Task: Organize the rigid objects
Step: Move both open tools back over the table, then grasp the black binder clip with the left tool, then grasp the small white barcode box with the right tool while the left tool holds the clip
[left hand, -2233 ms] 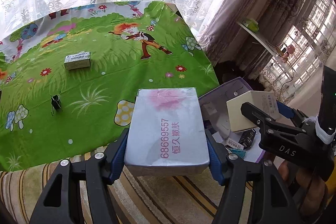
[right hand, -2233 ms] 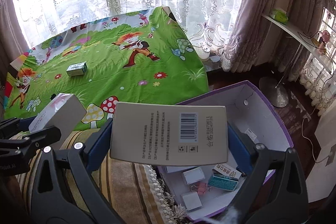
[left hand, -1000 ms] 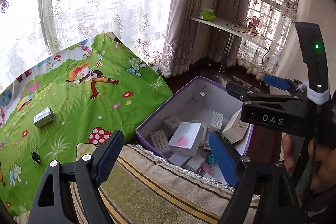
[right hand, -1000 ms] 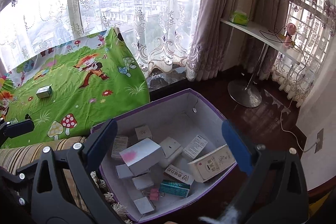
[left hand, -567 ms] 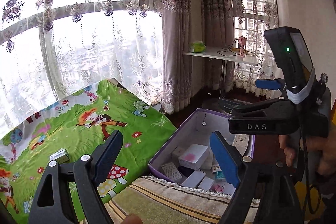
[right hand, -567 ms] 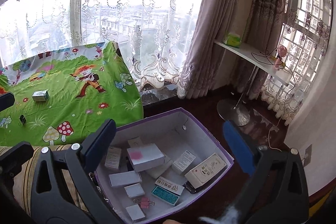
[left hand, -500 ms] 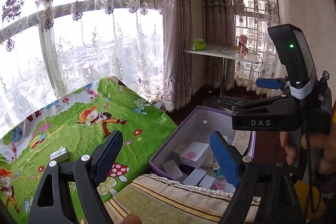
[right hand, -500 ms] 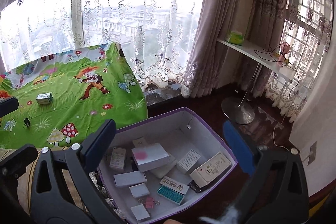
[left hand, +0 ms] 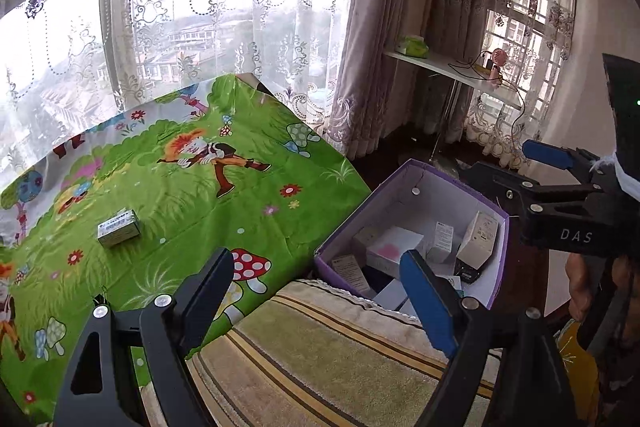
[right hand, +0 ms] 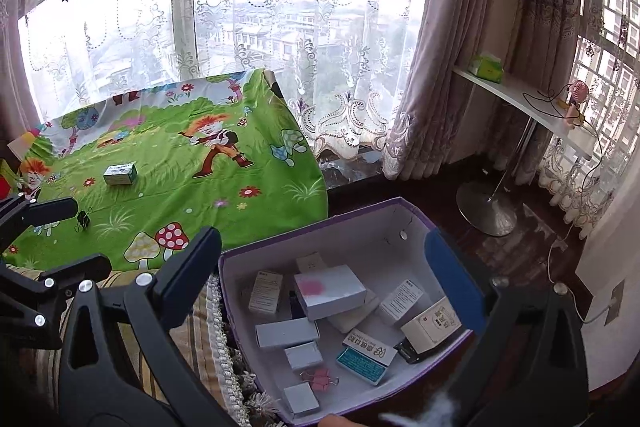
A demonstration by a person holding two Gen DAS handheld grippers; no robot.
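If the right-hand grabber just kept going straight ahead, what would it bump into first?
Probably the white box with a pink smudge lying in the purple box, which sits between the open right gripper's fingers; depth is hard to judge.

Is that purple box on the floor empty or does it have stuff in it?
Partly filled. The purple box is open on top, and several small cartons, among them a white carton with a pink smudge, lie on its floor.

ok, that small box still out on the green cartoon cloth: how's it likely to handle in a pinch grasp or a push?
The small box looks like printed cardboard with flat faces, so probably light and stiff, though hard squeezing may dent it. It lies on a broad face, so unlikely to tip or roll. On the green cloth, a push might drag wrinkles rather than slide cleanly.
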